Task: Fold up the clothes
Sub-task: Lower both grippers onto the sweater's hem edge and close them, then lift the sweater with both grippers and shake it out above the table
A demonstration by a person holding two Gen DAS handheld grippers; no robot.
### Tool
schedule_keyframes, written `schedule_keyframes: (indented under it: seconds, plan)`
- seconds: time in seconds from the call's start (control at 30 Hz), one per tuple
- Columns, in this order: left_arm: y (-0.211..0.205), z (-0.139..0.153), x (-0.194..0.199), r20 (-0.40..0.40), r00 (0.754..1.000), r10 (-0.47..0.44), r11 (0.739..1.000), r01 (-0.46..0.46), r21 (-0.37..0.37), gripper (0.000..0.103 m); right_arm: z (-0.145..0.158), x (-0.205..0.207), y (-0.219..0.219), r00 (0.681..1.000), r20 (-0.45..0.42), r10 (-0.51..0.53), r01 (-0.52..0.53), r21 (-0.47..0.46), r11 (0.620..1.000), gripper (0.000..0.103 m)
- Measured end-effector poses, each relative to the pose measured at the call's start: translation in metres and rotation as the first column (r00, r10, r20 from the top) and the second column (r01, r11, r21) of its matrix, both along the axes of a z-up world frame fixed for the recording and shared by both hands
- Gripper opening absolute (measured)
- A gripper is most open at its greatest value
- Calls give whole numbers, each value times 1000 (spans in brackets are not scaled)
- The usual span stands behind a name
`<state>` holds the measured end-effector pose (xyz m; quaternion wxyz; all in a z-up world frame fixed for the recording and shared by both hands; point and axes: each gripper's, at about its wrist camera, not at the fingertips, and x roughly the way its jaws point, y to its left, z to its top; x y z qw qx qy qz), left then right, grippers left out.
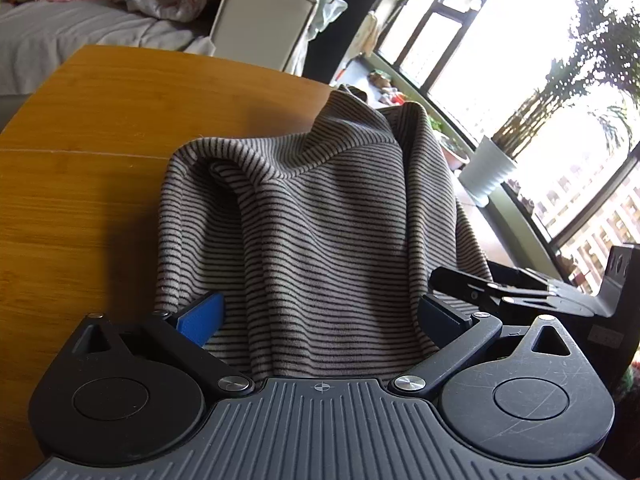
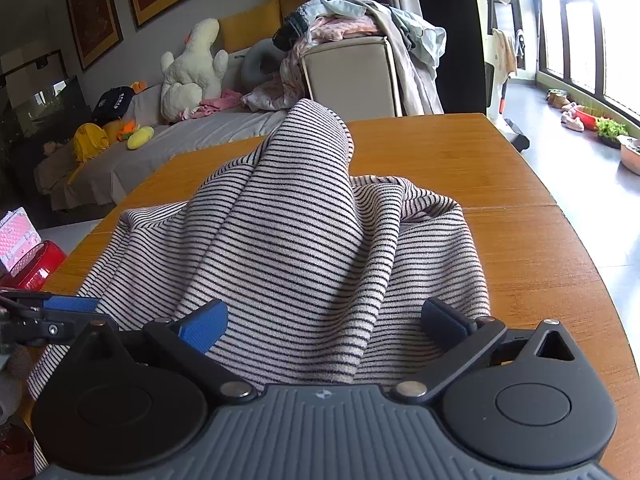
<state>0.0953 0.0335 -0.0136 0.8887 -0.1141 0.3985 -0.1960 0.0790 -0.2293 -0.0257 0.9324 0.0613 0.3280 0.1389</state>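
Wooden worktop [image 2: 500, 168] carries striped top [image 2: 304, 240]; left tongs [image 1: 320, 316] and right tongs [image 2: 324, 320] spread wide, fabric draped between. I'd clench evenly before lifting toward 12 o'clock.

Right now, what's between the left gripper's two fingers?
The striped shirt: in the left wrist view it bunches between the open fingers of the left gripper, draped on the table.

Striped top bunched up between the left gripper's pads

The left gripper [image 1: 320, 316] sits wide open with the striped garment [image 1: 312, 216] draped between its blue fingers [image 1: 200, 318], heaped on the wooden table [image 1: 80, 184]. The right gripper [image 1: 520, 292] pokes in just beside it; a white plant pot [image 1: 486, 170] stands by the window.
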Motion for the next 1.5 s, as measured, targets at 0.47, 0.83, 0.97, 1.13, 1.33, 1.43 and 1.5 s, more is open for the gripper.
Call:
schedule_keyframes:
  seconds: [0.47,0.83,0.97,1.13,1.33,1.43,1.5]
  plan:
    - [-3,23,0,159,984,81,989,-99,111,14,3,-1,10,995,-26,98,-100,-113,989,103]
    - [77,74,16,253,918,305,949,-314,-4,9,24,-15,10,998,42,55,-46,-189,981,103]
    - [82,65,17,196,940,280,959,-281,-26,21,49,-18,11,995,92,45,-27,-187,982,103]
    - [73,45,3,122,976,178,983,-171,-68,37,60,-26,13,996,35,82,-78,-105,991,73]
    - [57,27,-14,69,994,90,994,-86,-62,47,46,-40,19,991,-67,119,-122,-33,992,64]
    - [48,23,-17,59,996,66,997,-63,-44,52,45,-51,27,983,-58,175,-175,8,985,69]
    - [41,22,-19,50,998,43,998,-41,-36,54,46,-55,32,983,-41,180,-181,-32,983,69]
